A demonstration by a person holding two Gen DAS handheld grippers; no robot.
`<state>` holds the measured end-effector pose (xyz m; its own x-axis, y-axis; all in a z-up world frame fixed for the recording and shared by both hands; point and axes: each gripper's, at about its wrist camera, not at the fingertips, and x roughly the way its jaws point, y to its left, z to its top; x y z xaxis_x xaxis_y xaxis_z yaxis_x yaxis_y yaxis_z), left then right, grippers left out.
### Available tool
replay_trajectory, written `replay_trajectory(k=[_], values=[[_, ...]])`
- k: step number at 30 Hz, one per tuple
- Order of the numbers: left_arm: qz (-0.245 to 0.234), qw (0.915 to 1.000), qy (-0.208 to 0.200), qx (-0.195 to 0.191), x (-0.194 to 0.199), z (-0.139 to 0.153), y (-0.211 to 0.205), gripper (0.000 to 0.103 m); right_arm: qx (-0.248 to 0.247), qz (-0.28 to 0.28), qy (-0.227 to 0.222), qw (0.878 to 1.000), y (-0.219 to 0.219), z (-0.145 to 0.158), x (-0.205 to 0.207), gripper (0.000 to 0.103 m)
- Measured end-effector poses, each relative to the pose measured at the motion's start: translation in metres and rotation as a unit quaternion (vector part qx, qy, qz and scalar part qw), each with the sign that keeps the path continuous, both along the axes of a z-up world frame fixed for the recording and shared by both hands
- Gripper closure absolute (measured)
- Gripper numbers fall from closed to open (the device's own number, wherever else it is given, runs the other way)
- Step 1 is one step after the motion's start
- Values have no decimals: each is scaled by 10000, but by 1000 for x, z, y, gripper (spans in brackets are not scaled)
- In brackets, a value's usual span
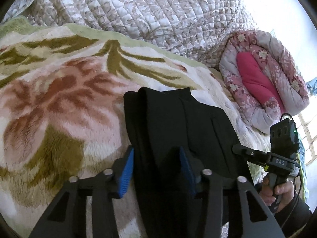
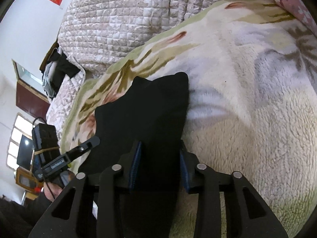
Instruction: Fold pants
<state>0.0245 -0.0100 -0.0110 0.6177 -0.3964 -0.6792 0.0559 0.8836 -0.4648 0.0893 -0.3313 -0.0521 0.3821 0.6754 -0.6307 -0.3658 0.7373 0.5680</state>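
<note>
Your left gripper (image 1: pixel 156 168) fingers and right gripper (image 2: pixel 160 164) fingers sit spread around the black pants (image 1: pixel 174 123), bunched in soft folds on the flowery blanket (image 1: pixel 59 91).

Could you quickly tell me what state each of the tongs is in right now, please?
Left tongs: jaws spread, black pants between the blue pads, not pinched shut; open.
Right tongs: jaws spread around the same pants; open.

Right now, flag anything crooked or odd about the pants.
The far edge of the black pants is uneven, with peaked corners and a dip between them. In the left wrist view the layers ridge up rather than lie flat on the floral blanket. Nothing torn.
</note>
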Motion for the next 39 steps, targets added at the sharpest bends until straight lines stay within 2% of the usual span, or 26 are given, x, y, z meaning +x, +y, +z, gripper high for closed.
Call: replay_trajectory(k=[2,6,15,18,23,28,32,35,36,39], values=[[44,10000,36,-14,2,2,0,68,20,11,35,10000,2,2,2,82],[32,10000,-67,2,-1,17,-1,82,164,107,-106,9998,5,17,-3,86],[-8,9992,-397,-38,5,52,6,85,441,272,-540,9972,26,64,6,87],[56,9984,-556,7,21,66,18,85,408,330,-652,9965,41,76,29,87],[170,9972,-664,296,59,76,36,85,240,440,-702,9963,72,81,73,87],[273,9958,-692,531,95,72,52,85,79,454,-654,9968,94,70,119,86],[351,9962,-430,665,121,44,61,83,-422,234,-363,9982,98,40,145,82],[494,9958,-72,763,128,16,70,80,-539,70,-379,9978,85,32,144,78],[506,9964,-123,662,123,14,73,80,-618,1,-466,9970,81,35,140,78],[620,9953,-232,712,106,21,76,81,-903,-115,-881,9919,76,50,118,78]])
